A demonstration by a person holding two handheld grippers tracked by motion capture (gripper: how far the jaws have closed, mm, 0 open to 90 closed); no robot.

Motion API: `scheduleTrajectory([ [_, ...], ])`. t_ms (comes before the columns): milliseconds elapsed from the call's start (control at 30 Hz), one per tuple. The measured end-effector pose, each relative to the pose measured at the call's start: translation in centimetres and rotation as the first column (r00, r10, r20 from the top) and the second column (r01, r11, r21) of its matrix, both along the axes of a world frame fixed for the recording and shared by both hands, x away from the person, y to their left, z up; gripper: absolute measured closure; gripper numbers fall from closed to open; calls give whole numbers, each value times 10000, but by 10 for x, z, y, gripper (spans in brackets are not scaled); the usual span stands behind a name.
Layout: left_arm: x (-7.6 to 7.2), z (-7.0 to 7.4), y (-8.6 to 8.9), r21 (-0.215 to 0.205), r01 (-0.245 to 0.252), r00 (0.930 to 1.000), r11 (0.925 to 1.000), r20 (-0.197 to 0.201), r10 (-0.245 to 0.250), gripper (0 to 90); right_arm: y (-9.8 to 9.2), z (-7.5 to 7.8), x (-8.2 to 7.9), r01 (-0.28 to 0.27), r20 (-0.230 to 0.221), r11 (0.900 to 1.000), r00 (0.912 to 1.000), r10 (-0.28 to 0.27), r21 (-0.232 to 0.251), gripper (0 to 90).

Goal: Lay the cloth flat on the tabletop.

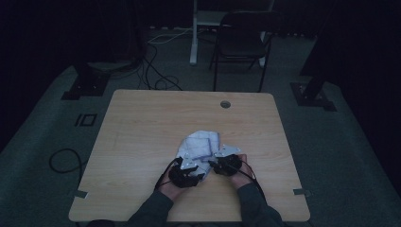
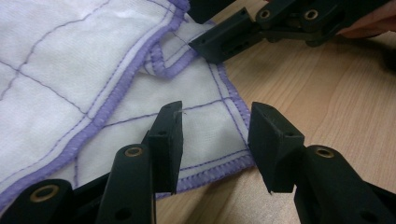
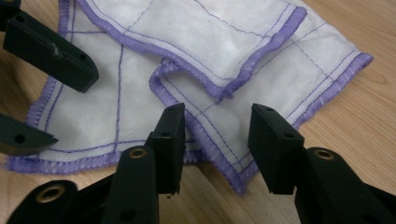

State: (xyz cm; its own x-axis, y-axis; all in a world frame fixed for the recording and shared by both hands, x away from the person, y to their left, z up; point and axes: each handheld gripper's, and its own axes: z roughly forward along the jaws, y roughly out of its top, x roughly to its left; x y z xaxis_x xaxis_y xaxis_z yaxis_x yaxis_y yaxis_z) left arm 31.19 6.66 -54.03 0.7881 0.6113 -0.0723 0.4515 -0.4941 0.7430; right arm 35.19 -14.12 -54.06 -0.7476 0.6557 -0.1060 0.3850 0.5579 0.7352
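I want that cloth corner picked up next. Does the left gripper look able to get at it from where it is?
Probably yes: the left gripper is open, its fingers astride the cloth corner on the table, nothing between them.

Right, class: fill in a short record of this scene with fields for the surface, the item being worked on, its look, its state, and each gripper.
surface: wooden table
item: cloth
look: white, purple stitched edging and thin grid lines
state: loosely folded, layers overlapping, lying on the table
left gripper: jaws open over a near corner of the cloth, not pinching it
right gripper: jaws open over a near edge of the cloth, not pinching it
background: folding chair beyond the table
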Motion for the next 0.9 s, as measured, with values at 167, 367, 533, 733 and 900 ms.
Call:
scheduleTrajectory([
  [167,0,-2,-1,70,63,10000,10000,-46,-63,560,1,0,1,14,2,10000,10000,-14,-41,622],
  [367,1,-2,-1,186,29,10000,9998,-25,-28,586,0,1,2,66,83,10000,9999,-66,-69,724],
  [533,1,-2,1,261,-73,10000,9996,37,72,664,-1,3,3,85,133,10000,9999,-85,-27,767],
  [733,1,-1,2,417,-110,9999,9991,90,106,738,-1,6,2,138,234,9999,9996,-138,18,801],
  [900,1,-1,2,498,-82,9999,9987,105,77,780,-4,8,3,339,304,9994,9990,-342,81,830],
])
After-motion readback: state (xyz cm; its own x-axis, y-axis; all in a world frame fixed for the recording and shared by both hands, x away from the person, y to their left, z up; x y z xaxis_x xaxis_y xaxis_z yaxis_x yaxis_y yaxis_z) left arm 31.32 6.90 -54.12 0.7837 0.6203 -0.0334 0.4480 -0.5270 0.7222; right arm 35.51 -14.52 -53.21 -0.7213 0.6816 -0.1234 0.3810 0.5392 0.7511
